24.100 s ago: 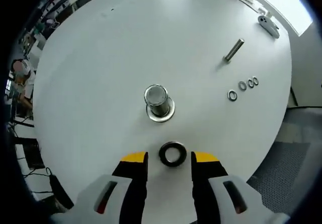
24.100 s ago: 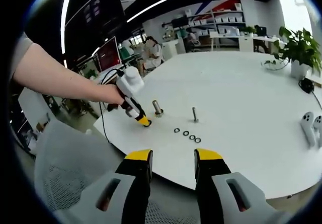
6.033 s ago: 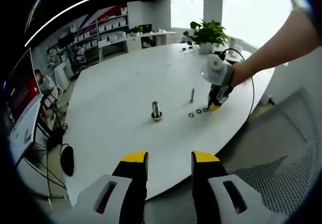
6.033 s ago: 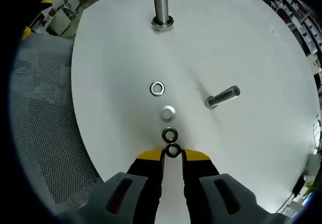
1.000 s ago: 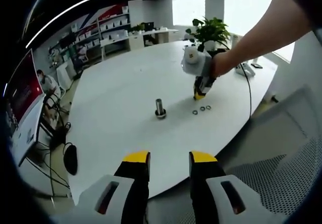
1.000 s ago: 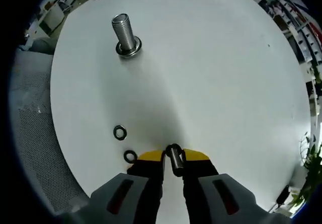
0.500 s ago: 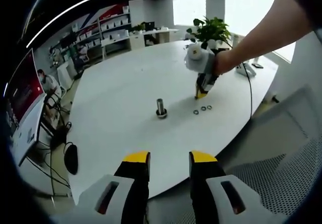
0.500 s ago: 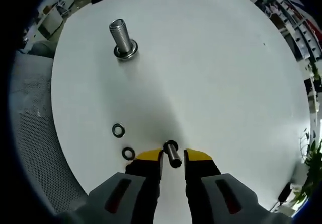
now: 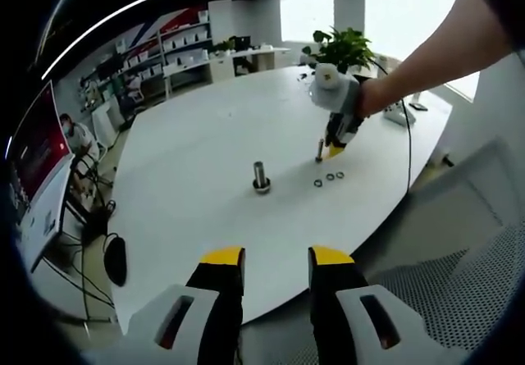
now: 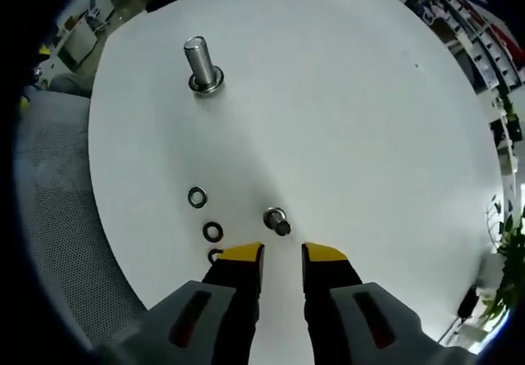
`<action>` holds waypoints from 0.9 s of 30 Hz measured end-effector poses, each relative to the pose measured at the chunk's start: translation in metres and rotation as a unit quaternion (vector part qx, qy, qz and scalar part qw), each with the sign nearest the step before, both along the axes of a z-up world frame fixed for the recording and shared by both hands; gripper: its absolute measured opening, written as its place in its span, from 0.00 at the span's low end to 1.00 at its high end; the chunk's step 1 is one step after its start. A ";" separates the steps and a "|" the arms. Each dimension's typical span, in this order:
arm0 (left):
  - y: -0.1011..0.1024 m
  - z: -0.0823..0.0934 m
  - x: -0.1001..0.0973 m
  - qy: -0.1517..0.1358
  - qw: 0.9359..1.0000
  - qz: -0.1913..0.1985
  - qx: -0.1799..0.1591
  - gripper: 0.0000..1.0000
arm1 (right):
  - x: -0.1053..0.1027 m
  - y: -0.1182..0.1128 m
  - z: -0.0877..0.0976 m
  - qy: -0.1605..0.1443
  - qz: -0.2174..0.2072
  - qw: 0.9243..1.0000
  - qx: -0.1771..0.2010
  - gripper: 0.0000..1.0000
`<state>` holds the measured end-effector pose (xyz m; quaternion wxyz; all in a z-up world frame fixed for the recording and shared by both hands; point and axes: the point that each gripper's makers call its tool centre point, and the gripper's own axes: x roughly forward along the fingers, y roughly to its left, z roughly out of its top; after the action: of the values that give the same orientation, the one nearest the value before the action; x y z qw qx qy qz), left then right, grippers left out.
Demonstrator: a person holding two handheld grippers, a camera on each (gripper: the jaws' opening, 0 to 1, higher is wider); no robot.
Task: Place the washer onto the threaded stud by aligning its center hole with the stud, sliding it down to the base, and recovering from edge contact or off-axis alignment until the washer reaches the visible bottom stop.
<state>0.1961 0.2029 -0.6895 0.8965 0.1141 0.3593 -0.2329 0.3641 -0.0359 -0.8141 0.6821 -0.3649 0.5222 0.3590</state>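
In the right gripper view, the right gripper [image 10: 282, 258] is held with its jaws spread and nothing between them, just above the white surface [image 10: 353, 111]. A thin stud [image 10: 276, 220] stands upright just beyond its tips. Three washers [image 10: 212, 231] lie in a short row beside it, the nearest partly hidden by a jaw. A thick stud [image 10: 199, 66] with a washer at its base stands well apart. In the left gripper view, the left gripper [image 9: 276, 260] is seen spread and empty, away from the surface's edge.

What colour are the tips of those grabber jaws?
Yellow, clearest in the right gripper view on the right gripper.
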 end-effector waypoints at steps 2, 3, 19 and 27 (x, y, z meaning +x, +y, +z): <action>0.000 0.000 0.000 -0.001 1.000 -0.001 -0.001 0.29 | -0.003 -0.002 0.000 0.001 -0.003 1.000 0.001 0.21; -0.001 0.001 0.000 -0.002 1.000 -0.001 -0.001 0.29 | -0.005 -0.003 -0.001 0.003 -0.005 1.000 0.001 0.21; -0.004 0.000 -0.001 0.000 1.000 -0.010 -0.002 0.29 | -0.053 0.005 -0.022 0.036 0.010 0.999 0.016 0.25; -0.004 -0.001 -0.002 0.002 1.000 -0.011 -0.001 0.29 | -0.053 0.011 -0.027 0.043 0.002 0.999 0.023 0.24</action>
<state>0.1945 0.1991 -0.6905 0.8933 0.1166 0.3598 -0.2429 0.3107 -0.0252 -0.8413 0.6667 -0.3339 0.5419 0.3877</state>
